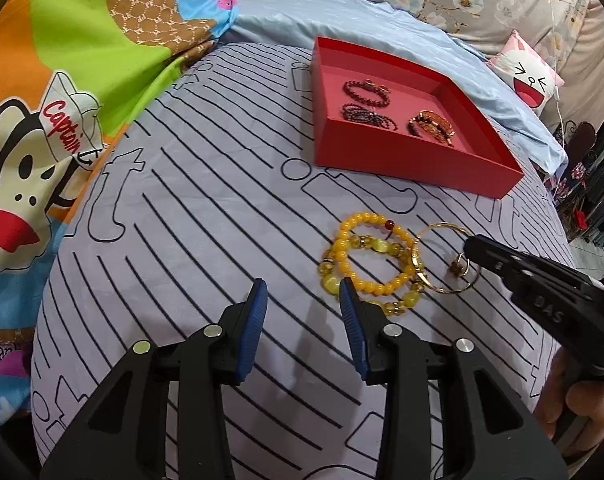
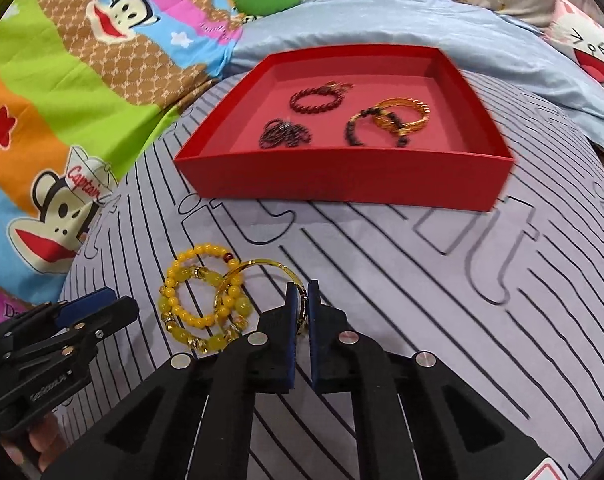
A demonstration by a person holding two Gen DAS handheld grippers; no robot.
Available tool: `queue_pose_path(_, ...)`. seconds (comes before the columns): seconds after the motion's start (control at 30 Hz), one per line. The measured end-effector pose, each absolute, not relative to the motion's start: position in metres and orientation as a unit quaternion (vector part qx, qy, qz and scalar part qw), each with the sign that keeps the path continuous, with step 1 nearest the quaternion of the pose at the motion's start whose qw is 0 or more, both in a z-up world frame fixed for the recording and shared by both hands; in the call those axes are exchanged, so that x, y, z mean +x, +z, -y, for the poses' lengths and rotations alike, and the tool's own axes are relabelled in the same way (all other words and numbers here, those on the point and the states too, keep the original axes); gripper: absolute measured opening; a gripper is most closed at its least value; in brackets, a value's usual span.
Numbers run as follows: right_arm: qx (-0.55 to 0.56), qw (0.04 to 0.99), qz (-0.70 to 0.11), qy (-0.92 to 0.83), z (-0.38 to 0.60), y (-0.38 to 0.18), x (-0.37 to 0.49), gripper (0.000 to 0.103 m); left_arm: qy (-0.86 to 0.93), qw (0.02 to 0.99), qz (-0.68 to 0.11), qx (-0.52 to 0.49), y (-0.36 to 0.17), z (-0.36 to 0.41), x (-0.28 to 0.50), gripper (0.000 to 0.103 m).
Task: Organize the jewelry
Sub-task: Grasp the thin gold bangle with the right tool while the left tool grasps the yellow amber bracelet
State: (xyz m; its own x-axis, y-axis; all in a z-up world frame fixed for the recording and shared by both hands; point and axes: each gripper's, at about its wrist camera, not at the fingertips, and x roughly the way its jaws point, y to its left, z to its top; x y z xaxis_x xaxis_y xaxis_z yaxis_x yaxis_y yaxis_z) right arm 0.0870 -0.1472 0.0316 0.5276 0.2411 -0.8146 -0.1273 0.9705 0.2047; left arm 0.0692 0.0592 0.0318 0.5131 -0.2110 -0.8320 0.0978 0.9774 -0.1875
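1. Jaws of the right gripper [image 2: 302,300] are pressed nearly together on the thin gold bangle [image 2: 261,266], pinching its rim at the near right side; the ring lies almost flat on the bedsheet [image 2: 422,320], its far arc curving away toward the left.
2. Left gripper [image 1: 304,292] hangs partly open with nothing between its ribbed blue pads [image 1: 257,312], tilted down at the sheet, its right pad just beside the yellow bead bracelets [image 1: 366,264].
3. Those bracelets, round glossy beads, lie overlapped in flat loops, touching the bangle's left edge.
4. A hand [image 1: 582,412] grips the right gripper's black handle low at the right edge.
5. Beyond, a shallow red cardboard tray [image 2: 342,184] sits on the striped sheet, well apart from the grippers, holding dark red, black and gold bracelets.
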Motion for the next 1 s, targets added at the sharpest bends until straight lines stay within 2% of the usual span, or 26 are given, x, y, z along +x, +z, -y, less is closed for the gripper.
queue_pose_path(0.4,0.090,0.874,-0.471,0.084,0.183,0.036,0.063,0.005,-0.117,0.865,-0.483,-0.069,0.032,-0.037,0.088,0.038)
queue_pose_path(0.7,0.106,0.867,-0.480,0.078,0.197,0.027,0.053,0.005,-0.120,0.858,-0.494,-0.076,0.015,-0.027,0.109,0.036)
queue_pose_path(0.8,0.109,0.865,-0.483,0.078,0.198,0.025,0.053,0.005,-0.122,0.860,-0.491,-0.068,0.015,-0.024,0.111,0.031)
queue_pose_path(0.87,0.111,0.864,-0.484,0.079,0.198,0.024,0.053,0.005,-0.124,0.860,-0.491,-0.062,0.014,-0.021,0.112,0.017)
queue_pose_path(1.0,0.112,0.865,-0.481,0.084,0.197,0.027,0.052,0.005,-0.129,0.859,-0.492,-0.061,0.016,-0.020,0.113,0.009)
